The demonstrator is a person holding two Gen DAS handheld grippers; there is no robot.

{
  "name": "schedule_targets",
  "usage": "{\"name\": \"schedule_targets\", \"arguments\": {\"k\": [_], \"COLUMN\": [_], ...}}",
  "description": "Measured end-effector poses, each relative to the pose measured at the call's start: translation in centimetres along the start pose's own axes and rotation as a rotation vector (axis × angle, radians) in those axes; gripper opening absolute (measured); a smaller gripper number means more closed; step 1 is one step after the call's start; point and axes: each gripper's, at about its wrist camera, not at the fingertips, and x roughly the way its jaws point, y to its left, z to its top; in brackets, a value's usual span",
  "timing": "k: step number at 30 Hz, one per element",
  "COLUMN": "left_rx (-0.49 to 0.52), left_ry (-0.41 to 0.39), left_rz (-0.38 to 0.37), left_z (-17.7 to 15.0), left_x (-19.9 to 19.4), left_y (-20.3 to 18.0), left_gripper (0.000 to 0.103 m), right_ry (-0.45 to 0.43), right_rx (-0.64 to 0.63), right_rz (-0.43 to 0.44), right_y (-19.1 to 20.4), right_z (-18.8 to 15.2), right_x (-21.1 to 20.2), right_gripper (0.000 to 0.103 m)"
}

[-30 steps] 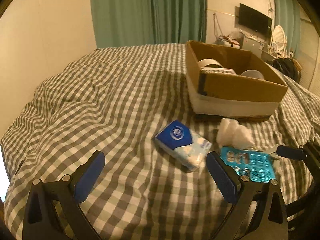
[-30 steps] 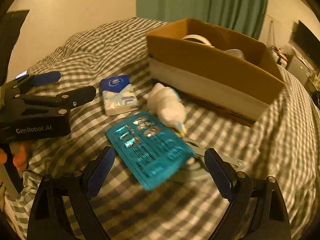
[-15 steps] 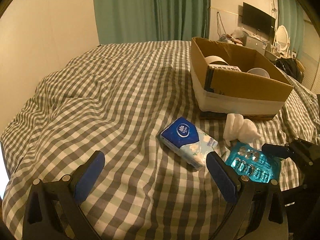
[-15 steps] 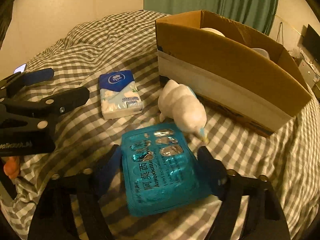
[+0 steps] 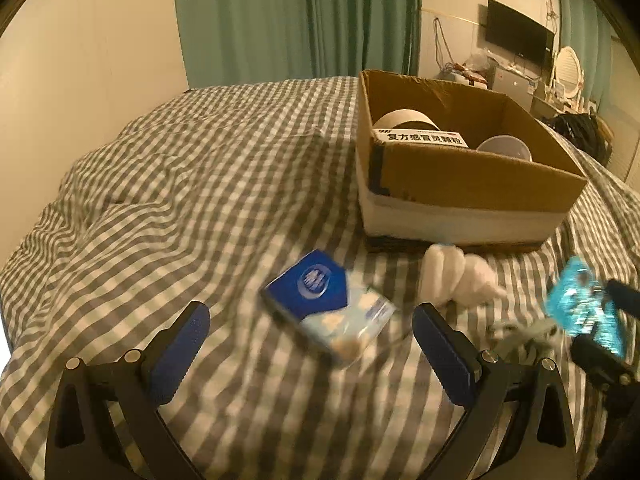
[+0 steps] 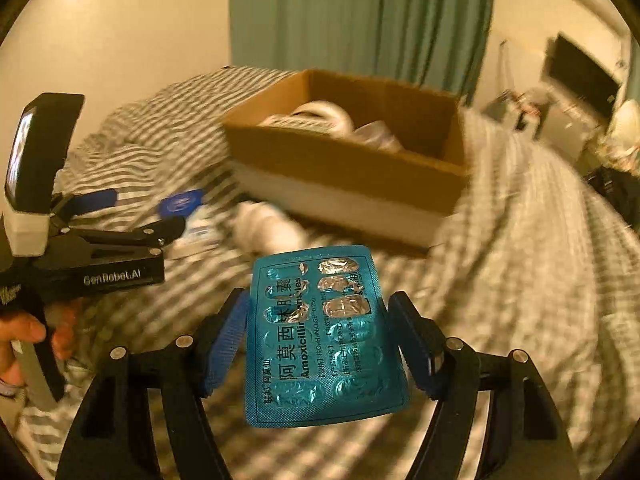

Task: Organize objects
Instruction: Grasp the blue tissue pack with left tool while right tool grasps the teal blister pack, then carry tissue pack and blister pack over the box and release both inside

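Right wrist view: right gripper (image 6: pixel 320 344) pinches teal blister pack (image 6: pixel 320 336) by its edges, lifted off the bedspread; cardboard box (image 6: pixel 352 160) at 12 o'clock. Left gripper (image 5: pixel 312 348) wide, empty. Risk: thin, flexible pack may bow and slip out.

Your 2 grippers: black frames w/ silver screws, blue pads; left gripper (image 6: pixel 132 216) marked "GenRobot.AI", carries a phone-like screen (image 6: pixel 20 156).

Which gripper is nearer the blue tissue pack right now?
Left. The left gripper hangs open right over the tissue pack; the right gripper, off to its right, holds the pill blister.
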Motion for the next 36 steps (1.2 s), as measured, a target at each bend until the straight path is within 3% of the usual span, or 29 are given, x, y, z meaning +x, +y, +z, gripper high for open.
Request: {"name": "schedule_targets", "arguments": {"k": [2,5,8,10,12,14,29,36], "left_rx": [-0.001,0.008,0.009,0.016,0.023,0.027,0.102,0.059], "left_ry": [0.003,0.022,0.042,0.057,0.082,0.081,0.019,-0.075], "left_rz": [0.009,0.059,0.064,0.073,0.073,0.062,-0.058,-0.082], "left_z": [0.5,1.0,1.0,0.8,0.4,0.2,-1.7,0.2], "left_x": [1.1,3.2,5.1,6.0,6.6,6.5,-2.8,-7.2], "left_y": [-0.6,-1.1,-1.4,-1.6,-1.6,-1.5,-2.5,-1.7], "left_gripper": [0.103,0.103,0.103,0.100,0.088,0.087,0.086,0.086], "right_ry": [-0.007,-0.007,-0.001,0.004,0.006,0.014,-0.041,-0.098], "right_rx": [0.001,0.050,0.078,0.092,0.094,0.092,0.107,0.144], "right_rz": [-0.036,-0.023,-0.019,-0.006,-0.001,-0.001,-0.020,-0.028], "right_y": [-0.8,-2.2,-3.3,-3.5,-3.6,-3.5,-2.2,-2.1], "right_z": [0.0,0.1,-0.1,-0.3,-0.4,-0.5,-0.4,0.4], "right_x": [-0.2,0.2,0.5,0.8,1.0,1.2,-2.0,-6.1], "right_gripper": [0.071,0.071,0.071,0.071,0.071,0.071,0.071,0.071]}}
